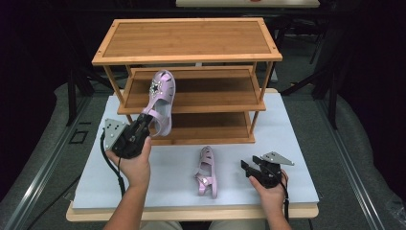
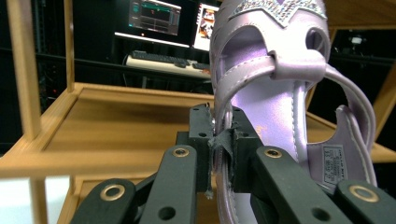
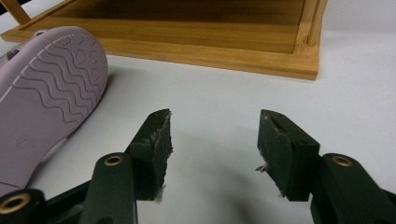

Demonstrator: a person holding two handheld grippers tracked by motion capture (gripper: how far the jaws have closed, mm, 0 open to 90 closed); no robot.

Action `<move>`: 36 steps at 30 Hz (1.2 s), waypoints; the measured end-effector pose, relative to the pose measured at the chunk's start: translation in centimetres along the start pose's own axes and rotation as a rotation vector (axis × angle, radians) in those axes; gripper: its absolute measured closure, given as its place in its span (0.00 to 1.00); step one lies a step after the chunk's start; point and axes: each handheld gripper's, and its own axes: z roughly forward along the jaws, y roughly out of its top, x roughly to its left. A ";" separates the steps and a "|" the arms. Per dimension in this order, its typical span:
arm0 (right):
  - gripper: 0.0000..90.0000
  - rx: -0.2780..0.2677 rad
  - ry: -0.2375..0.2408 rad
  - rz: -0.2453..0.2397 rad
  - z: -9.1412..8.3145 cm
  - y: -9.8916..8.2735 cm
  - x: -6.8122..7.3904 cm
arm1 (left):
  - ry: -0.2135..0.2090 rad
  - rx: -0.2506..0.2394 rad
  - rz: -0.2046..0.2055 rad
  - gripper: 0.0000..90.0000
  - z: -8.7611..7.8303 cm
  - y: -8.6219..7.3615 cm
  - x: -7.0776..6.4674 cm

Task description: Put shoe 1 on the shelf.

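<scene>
Two lilac sandals and a three-tier bamboo shoe rack (image 1: 186,40) on a white surface (image 1: 297,139).
The left tongs (image 1: 145,118) clamp the side strap of a glossy lilac sandal (image 1: 162,98) with a glittery star, raised at the rack's middle shelf. The second sandal (image 1: 207,171) lies on its side before the rack, beside the right tongs (image 1: 245,168), which are spread apart and hold nothing.

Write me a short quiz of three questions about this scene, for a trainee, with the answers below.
1. True or false: the left tongs are shut on a sandal.
2. Where is the other sandal? A) top shelf B) on the white table, on its side C) in the right tongs
3. Fill in: the right tongs are ____ and hold nothing.

Key:
1. True; they pinch its side edge, in front of the wooden rack.
2. B; its sole shows in the right gripper view, on the table.
3. open
</scene>
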 end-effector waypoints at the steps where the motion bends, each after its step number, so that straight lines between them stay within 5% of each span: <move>1: 0.49 -0.008 0.003 0.001 0.1 0.0 -0.1 | -0.001 -0.001 -0.007 0.92 0.5 0.1 0.0; 19: 0.49 -0.024 0.013 0.047 -0.2 -0.1 -1.0 | 0.063 -0.019 -0.034 0.92 5.9 1.3 -0.3; 36: 0.49 -0.028 0.024 0.075 -0.2 -0.1 -1.4 | 0.130 0.036 -0.021 0.91 9.3 1.1 -0.7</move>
